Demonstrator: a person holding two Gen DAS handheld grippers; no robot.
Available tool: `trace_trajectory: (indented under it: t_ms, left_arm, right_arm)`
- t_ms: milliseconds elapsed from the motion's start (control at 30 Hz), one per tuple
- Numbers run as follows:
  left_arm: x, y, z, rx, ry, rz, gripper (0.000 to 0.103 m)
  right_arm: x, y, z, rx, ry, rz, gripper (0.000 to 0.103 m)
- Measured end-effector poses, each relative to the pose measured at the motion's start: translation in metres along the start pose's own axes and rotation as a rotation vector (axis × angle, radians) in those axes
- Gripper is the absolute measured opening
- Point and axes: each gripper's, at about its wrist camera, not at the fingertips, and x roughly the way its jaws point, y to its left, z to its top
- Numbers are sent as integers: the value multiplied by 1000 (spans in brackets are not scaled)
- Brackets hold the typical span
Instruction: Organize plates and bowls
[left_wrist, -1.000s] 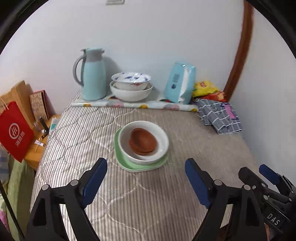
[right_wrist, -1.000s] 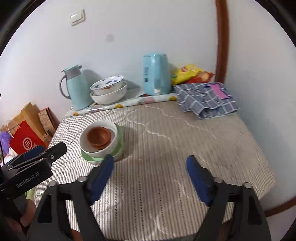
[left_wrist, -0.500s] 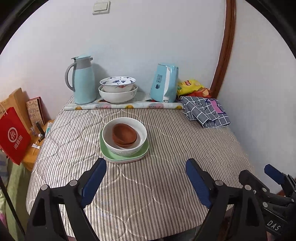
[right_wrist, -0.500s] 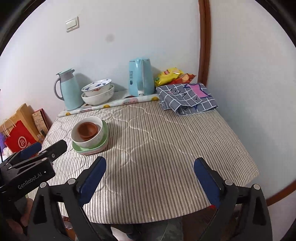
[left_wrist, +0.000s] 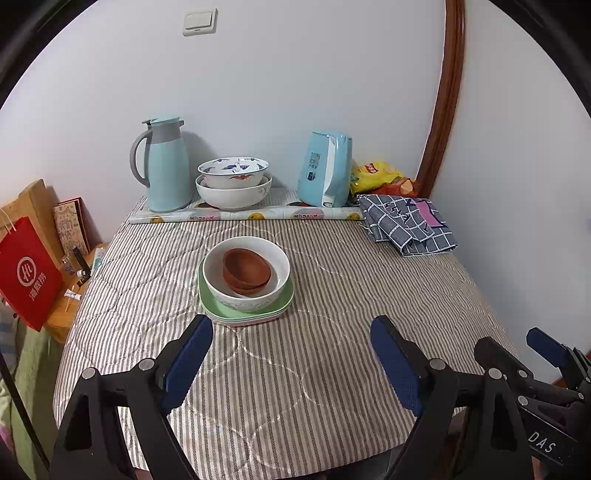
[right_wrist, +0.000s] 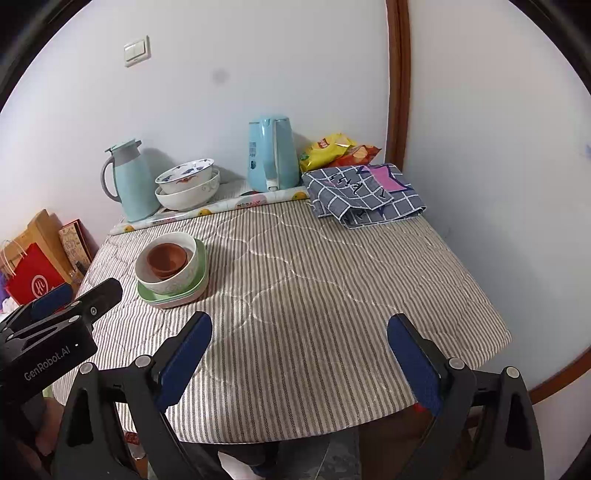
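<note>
Both the left gripper (left_wrist: 291, 354) and right gripper (right_wrist: 300, 352) hang released and empty, near the stacked brown bowls (left_wrist: 246, 272) in the white bowl (left_wrist: 246, 291).

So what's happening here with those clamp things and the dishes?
A person holds a left gripper and a right gripper above the near edge of the striped table. Both are open and empty; the right one's fingers have just been opening. On the table, brown bowls sit nested in a white bowl on green plates. Nothing is being touched.
</note>
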Motion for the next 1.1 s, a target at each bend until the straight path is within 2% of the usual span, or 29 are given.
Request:
trace_trajectory:
  t_ms: [1100]
  left_arm:
    - [-7, -3, -2, 2, -8, -11, 87]
  right_arm:
    - [-9, -1, -2, -5, -15, -6, 95]
